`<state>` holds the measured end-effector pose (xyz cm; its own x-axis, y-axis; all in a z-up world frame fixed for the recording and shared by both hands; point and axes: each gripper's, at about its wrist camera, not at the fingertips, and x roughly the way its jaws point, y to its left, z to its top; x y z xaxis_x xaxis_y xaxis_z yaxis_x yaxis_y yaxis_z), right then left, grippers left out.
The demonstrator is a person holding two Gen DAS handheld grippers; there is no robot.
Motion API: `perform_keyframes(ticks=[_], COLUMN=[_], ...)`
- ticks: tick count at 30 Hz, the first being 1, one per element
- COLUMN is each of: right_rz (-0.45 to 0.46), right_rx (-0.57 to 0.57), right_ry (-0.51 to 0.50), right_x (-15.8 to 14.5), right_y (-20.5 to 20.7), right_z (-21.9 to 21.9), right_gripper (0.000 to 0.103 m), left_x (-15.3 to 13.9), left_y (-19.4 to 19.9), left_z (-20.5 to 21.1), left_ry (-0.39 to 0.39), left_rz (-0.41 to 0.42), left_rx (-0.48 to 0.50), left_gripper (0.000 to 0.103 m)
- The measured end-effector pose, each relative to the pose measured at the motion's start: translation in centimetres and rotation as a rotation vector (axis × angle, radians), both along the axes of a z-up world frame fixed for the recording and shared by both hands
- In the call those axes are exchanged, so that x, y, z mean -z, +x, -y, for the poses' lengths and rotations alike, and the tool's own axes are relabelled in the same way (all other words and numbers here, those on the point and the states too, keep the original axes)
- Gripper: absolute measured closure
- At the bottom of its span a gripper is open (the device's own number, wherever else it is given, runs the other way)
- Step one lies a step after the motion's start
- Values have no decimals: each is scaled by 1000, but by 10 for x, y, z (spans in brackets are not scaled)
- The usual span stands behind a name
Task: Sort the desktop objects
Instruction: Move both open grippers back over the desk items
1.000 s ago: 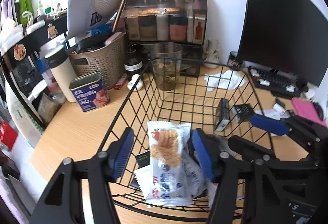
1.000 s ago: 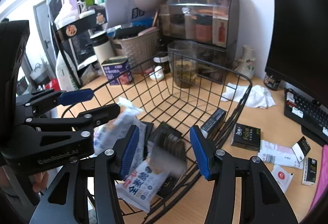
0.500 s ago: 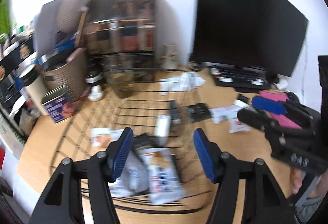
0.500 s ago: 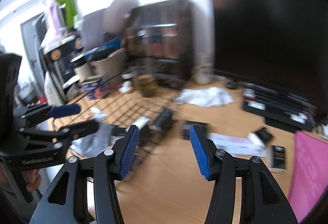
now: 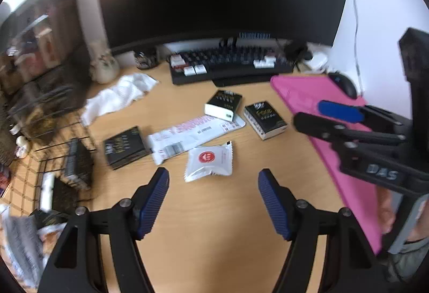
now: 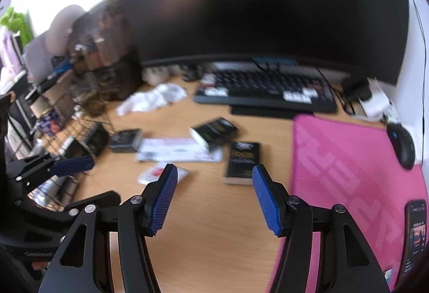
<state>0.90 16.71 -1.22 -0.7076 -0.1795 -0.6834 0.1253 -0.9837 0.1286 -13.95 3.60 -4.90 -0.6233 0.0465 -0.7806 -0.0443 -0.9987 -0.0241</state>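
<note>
The left tool point(image 5: 213, 181) is hanging over the wooden surface point(image 5: 214, 226) with its blue pads spread wide and nothing between them. Just beyond its tips a white sachet with a red mark point(image 5: 209, 160) is lying flat. Farther on, a long white-and-pink packet point(image 5: 193, 133) is stretching across the surface, with a black box point(image 5: 124, 147) at its left end and a black-and-white box point(image 5: 224, 105) touching its far right end. Another black box point(image 5: 265, 116) is sitting to the right of that, near the pink mat point(image 5: 321, 116). At the left edge the wire basket point(image 5: 53, 156) is holding dark boxes and snack bags, blurred.

The right tool point(image 6: 214, 187) is also standing spread and empty above the surface point(image 6: 214, 226). Ahead of its right pad a black box point(image 6: 242, 161) is lying just left of the pink mat point(image 6: 348, 172); ahead of its left pad the white sachet point(image 6: 161, 173) is showing, blurred. A phone point(image 6: 415, 236) is resting on the mat's near right corner and a black mouse point(image 6: 403, 143) at its far right edge. At the far side a keyboard point(image 6: 265, 92) is sitting under a dark monitor point(image 6: 254, 3), with a crumpled white tissue point(image 6: 155, 97) to its left.
</note>
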Motion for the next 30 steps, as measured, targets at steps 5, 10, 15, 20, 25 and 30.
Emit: perform_keyframes(ticks=[5, 10, 15, 20, 25, 30], right_rz=[58, 106, 134, 146, 148, 140], right_rx=[14, -21, -40, -20, -8, 1], right_ry=[-1, 12, 15, 8, -3, 14], right_x=[25, 45, 59, 67, 69, 71], right_y=[-24, -50, -67, -78, -81, -82], right_z=[-18, -12, -6, -11, -14, -13], right_gripper=[45, 45, 45, 45, 45, 45], left_x=[26, 44, 50, 56, 61, 61], left_y=[-28, -45, -55, -62, -64, -64], left_z=[3, 4, 9, 13, 10, 11], left_ry=[17, 11, 27, 44, 21, 12], left_rz=[66, 106, 118, 136, 140, 137], left_rx=[-19, -20, -25, -25, -15, -25], left_gripper=[30, 30, 30, 30, 30, 41])
